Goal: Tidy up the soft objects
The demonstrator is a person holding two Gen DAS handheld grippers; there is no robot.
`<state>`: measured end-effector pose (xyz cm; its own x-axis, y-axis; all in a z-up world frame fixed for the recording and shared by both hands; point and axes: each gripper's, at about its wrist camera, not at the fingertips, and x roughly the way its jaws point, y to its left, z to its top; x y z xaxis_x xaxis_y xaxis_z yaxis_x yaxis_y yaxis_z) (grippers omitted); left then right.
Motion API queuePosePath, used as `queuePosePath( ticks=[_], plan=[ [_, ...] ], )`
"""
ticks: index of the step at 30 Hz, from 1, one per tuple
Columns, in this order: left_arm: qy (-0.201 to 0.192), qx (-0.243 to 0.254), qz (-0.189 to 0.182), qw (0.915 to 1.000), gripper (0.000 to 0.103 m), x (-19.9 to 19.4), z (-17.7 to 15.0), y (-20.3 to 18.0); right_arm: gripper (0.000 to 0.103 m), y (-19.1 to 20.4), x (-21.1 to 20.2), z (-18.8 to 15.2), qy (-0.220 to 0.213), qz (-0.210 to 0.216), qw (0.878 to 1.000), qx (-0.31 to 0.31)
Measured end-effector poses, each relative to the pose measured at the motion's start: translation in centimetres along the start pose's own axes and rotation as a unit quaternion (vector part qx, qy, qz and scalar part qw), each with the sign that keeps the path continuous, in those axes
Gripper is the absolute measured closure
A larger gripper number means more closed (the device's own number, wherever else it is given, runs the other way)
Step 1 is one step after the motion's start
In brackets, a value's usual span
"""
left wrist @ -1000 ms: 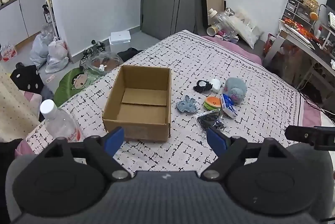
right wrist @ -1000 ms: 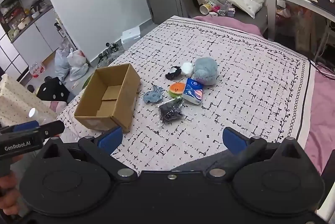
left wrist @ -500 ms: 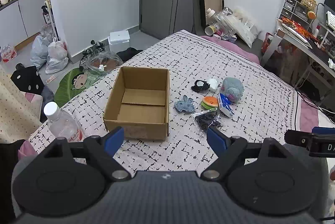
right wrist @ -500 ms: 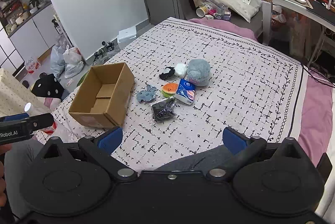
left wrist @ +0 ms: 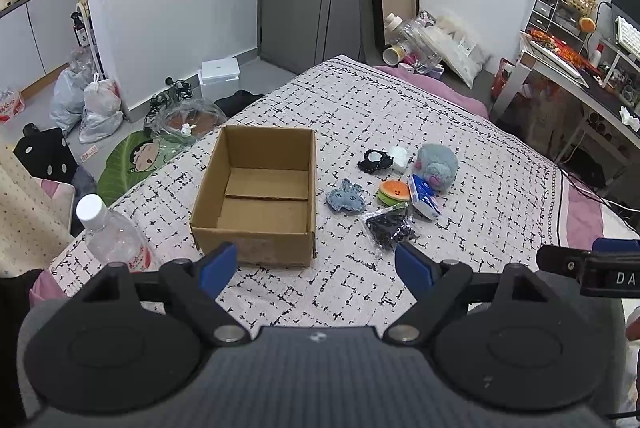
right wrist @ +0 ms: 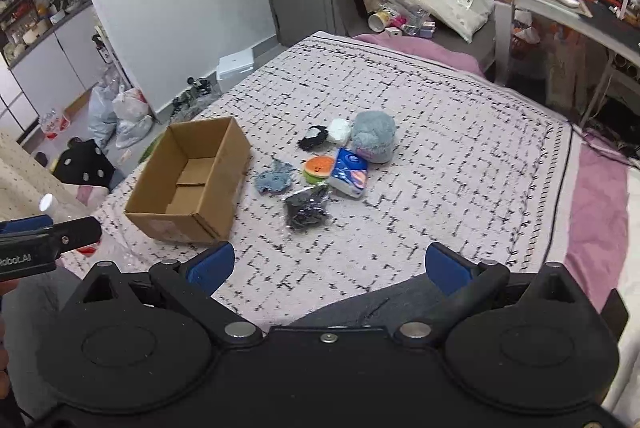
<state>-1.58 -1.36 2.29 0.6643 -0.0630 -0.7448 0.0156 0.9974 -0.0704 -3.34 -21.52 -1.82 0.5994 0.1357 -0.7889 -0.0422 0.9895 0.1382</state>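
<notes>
Left wrist view: both claws [left wrist: 316,264] [right wrist: 326,264] gape empty above a rectangular cardboard box [left wrist: 260,196] and fuzzy grey plush [left wrist: 438,166].

— Where does the cardboard box [left wrist: 260,194] sit?
— On the bed cover [left wrist: 460,148], toward its left edge, open side up, nothing inside.
— And the soft things?
— Right of the box, clustered mid-cover: the flat plush [left wrist: 345,197] nearest it, the burger toy [left wrist: 394,191] and tissue pack [left wrist: 425,197] beyond, the round plush [left wrist: 437,166] behind those, the bagged item [left wrist: 390,226] in front.
— The bottle [left wrist: 110,234]?
— At the near left corner.
</notes>
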Motion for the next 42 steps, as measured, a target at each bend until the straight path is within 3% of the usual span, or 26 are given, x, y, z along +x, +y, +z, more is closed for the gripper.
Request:
queuePosePath(
  ticks=[11,16,27,42],
  plan=[
    [0.000,-0.008,-0.008,0.9999,0.018,0.5,0.1,0.1,0.000,-0.1,0.6,0.4,0.002,0.007,1.000,0.006],
    [-0.008,-0.013,-0.036,0.9993,0.018,0.6,0.0,-0.2,0.000,0.4,0.6,0.4,-0.003,-0.001,1.000,0.004],
    [-0.011,-0.006,-0.026,0.9996,0.018,-0.3,-0.6,-1.0,0.000,0.2,-0.4,-0.1,-0.003,0.020,1.000,-0.002],
    [0.000,0.000,-0.021,0.9998,0.018,1.3,-0.7,-1.7,0.000,-1.3,1.0,0.2,0.003,0.030,0.999,0.023]
  ],
)
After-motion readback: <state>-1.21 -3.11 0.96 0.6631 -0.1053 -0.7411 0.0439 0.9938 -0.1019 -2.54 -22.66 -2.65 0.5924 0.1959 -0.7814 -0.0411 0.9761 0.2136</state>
